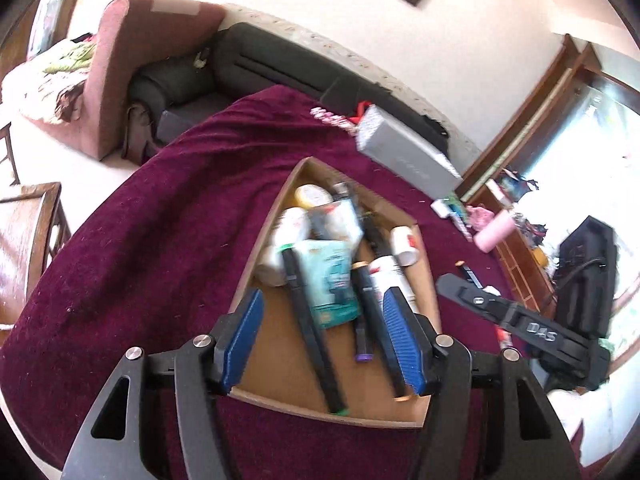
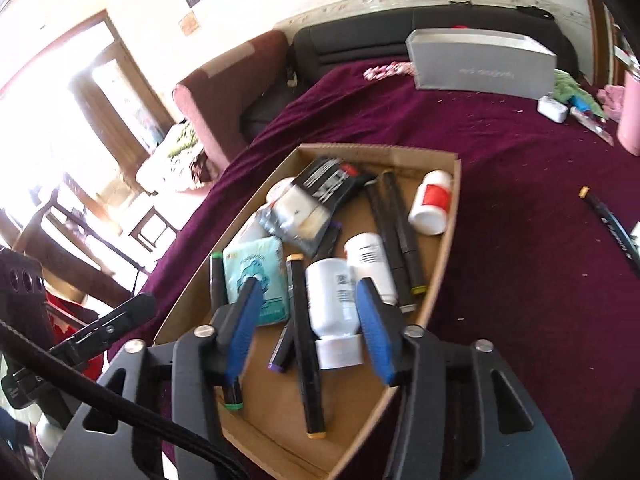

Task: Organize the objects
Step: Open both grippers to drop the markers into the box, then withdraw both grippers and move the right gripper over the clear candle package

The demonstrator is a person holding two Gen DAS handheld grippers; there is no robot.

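A: Where do your two tools stand?

B: Your left tool (image 1: 320, 340) hangs over the near end of the cardboard tray (image 1: 280, 364), jaws parted about halfway, with nothing gripped. Markers lie below the gap, but the blue pads (image 1: 246, 336) press on none of them. Your right tool (image 2: 308, 330) is over the same tray from the other side, jaws also half apart. A white bottle (image 2: 334, 304) lies on its side beneath them, cap towards you, and the pads stand clear of it.

A: And the things you are sorting?

B: They are in the tray, which sits on the maroon cloth (image 1: 140, 240) covering the tabletop. You can see a green-tipped marker (image 1: 316, 340), a purple-tipped marker (image 1: 362, 320), and in the right view a yellow-tipped marker (image 2: 306, 344) running lengthwise. A teal tissue pack (image 2: 256, 276) lies towards the left, a second white bottle (image 2: 370, 264) just beside the first, and a small red-labelled bottle (image 2: 432, 202) in the far right corner.

A: Anything outside the tray?

B: A grey box (image 2: 480, 64) stands at the far edge of the cloth, a pink cup (image 1: 494, 234) to its right, and one black pen (image 2: 612, 224) lies alone on the cloth, well apart from the tray.
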